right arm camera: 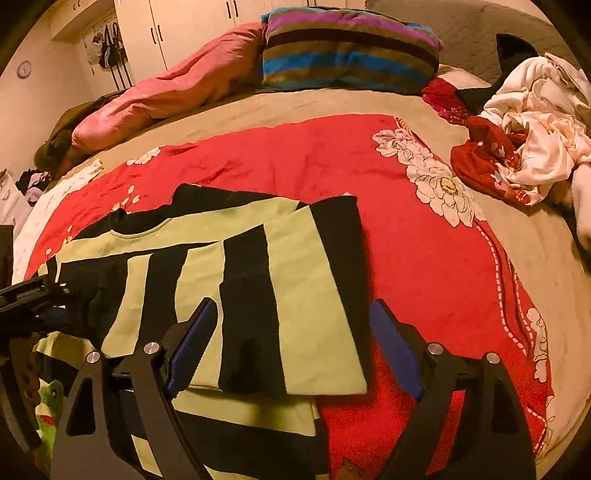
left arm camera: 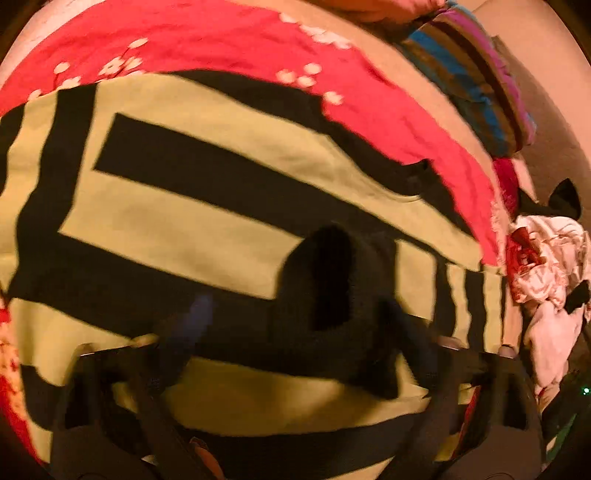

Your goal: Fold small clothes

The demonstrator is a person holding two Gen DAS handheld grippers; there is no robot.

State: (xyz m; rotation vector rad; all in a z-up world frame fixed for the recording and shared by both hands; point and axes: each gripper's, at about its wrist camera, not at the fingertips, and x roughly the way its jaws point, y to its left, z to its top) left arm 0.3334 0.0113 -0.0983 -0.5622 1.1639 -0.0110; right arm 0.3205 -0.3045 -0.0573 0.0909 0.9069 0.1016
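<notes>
A shirt with wide yellow-green and black stripes [right arm camera: 236, 295] lies flat on the red floral bedspread [right arm camera: 424, 266]. Its right side is folded over onto the body. My right gripper [right arm camera: 291, 343] is open above that folded part, one blue pad [right arm camera: 192, 343] over the shirt and the other over the bedspread. The left wrist view is blurred. There the shirt [left arm camera: 207, 206] fills the frame, and my left gripper [left arm camera: 303, 328] stands open with a raised black lump of the shirt's cloth [left arm camera: 332, 280] between its fingers. The left gripper [right arm camera: 33, 299] also shows at the far left edge of the right wrist view.
A striped pillow [right arm camera: 347, 51] and a pink duvet [right arm camera: 173, 88] lie at the head of the bed. A heap of white and dark red clothes [right arm camera: 524, 136] sits at the far right. Cupboards [right arm camera: 192, 22] stand behind. A green item [right arm camera: 48, 402] lies by the shirt's lower left.
</notes>
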